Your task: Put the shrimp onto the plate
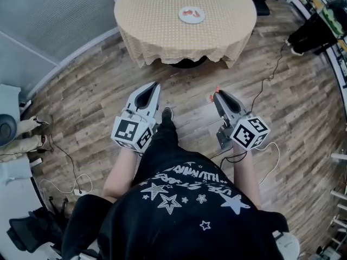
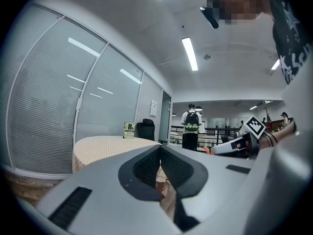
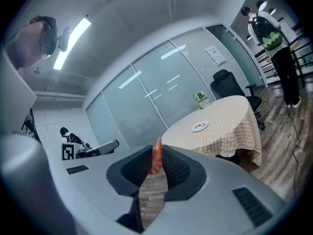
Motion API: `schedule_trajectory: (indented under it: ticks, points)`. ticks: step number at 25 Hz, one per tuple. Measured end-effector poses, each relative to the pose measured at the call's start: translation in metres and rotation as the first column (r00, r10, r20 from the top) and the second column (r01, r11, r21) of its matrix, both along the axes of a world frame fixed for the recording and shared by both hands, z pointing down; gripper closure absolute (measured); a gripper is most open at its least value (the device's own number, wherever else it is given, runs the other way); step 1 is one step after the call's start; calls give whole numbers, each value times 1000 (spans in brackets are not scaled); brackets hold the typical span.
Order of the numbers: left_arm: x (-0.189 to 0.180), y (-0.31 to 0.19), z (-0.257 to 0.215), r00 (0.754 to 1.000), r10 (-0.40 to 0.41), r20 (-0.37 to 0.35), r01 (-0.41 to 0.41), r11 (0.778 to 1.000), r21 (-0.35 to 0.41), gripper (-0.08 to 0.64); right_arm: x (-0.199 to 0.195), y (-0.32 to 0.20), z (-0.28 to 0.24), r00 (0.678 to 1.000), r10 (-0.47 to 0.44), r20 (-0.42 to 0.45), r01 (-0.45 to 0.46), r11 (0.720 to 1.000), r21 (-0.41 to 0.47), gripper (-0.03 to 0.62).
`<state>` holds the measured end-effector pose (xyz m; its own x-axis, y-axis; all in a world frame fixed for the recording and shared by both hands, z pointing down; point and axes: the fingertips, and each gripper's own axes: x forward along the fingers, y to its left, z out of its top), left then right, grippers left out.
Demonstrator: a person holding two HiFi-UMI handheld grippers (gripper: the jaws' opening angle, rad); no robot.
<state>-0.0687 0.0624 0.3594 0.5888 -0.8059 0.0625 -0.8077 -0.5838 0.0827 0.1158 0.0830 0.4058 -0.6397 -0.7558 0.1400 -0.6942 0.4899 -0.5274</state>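
An orange shrimp [image 3: 156, 155] stands pinched between the jaws of my right gripper [image 3: 157, 156], which is shut on it; its tip shows as an orange speck at the right gripper [image 1: 217, 91] in the head view. A white plate [image 1: 192, 14] holding other orange shrimp sits on the round table [image 1: 162, 15] well ahead, apart from both grippers. That plate [image 3: 200, 126] also appears far off in the right gripper view. My left gripper [image 1: 156, 85] is shut with nothing in it, held over the floor; its jaws [image 2: 160, 153] meet.
The round table [image 3: 230, 124] has a beige checked cloth hanging to the wooden floor [image 1: 271, 112]. Cables [image 1: 265, 80] trail across the floor at right. A black chair [image 3: 230, 84] stands behind the table. A person with a backpack [image 2: 191, 124] stands far off.
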Motion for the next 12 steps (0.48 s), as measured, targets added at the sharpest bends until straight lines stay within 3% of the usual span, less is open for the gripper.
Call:
schedule_trajectory:
  ticks: [12]
  points:
    - [-7, -150, 10, 995, 90, 32, -89, 995, -34, 552, -6, -139, 7, 995, 97, -28, -99, 993, -70, 522]
